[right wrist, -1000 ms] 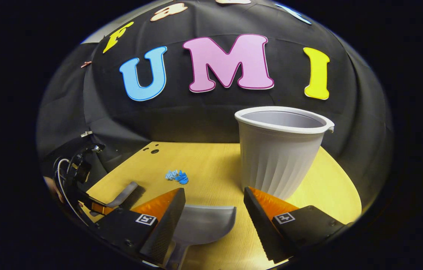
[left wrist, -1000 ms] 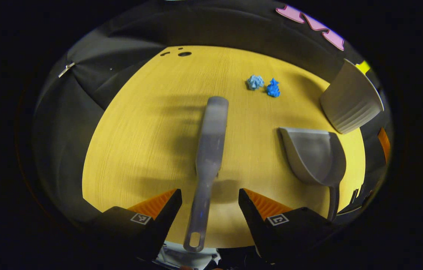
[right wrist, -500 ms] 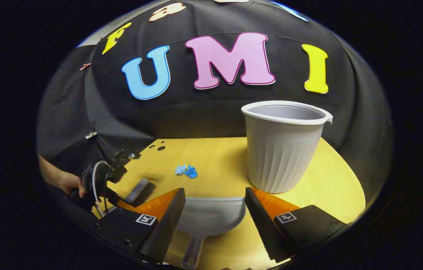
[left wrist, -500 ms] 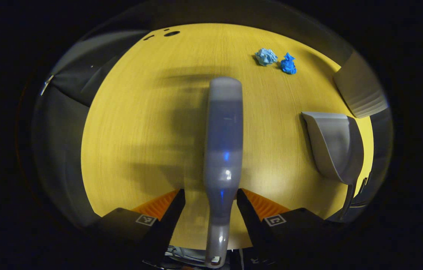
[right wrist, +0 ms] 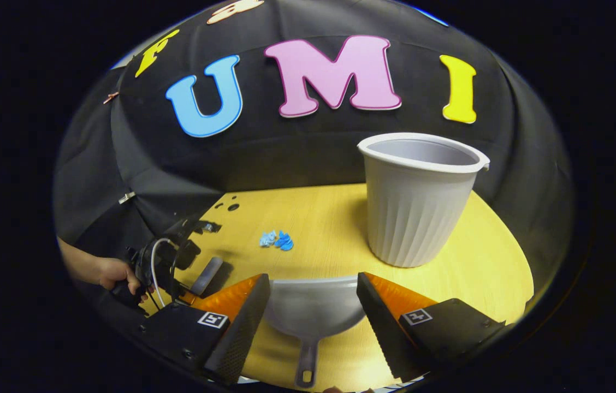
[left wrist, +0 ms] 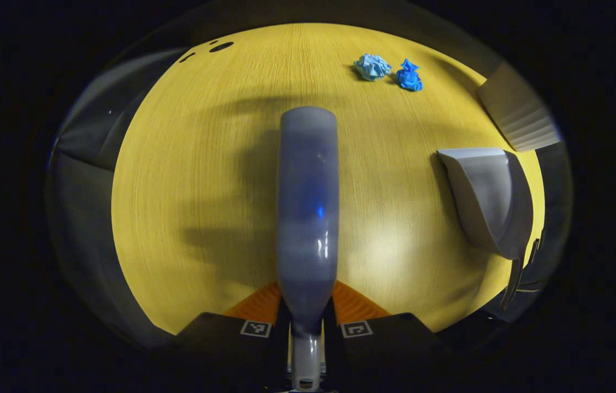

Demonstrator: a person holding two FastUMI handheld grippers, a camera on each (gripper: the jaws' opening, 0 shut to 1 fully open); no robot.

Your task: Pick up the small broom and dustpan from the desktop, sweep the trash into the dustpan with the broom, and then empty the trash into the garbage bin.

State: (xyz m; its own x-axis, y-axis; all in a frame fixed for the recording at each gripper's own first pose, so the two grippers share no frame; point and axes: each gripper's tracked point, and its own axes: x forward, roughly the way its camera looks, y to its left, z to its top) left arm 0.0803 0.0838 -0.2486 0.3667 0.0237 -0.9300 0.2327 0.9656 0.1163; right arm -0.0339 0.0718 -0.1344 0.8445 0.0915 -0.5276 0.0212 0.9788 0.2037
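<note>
Desktop [left wrist: 193, 180], left gripper [left wrist: 306, 314] now clamping broom [left wrist: 308, 196]

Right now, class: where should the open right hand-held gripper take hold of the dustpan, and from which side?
Grip the dustpan by its thin handle, coming from the near side. The handle points back between the open right hand-held gripper fingers, while the wide scoop faces the blue paper scraps.

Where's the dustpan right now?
In the right gripper view the dustpan lies flat on the desk between the right claw's open fingers, in front of the bin.
</note>
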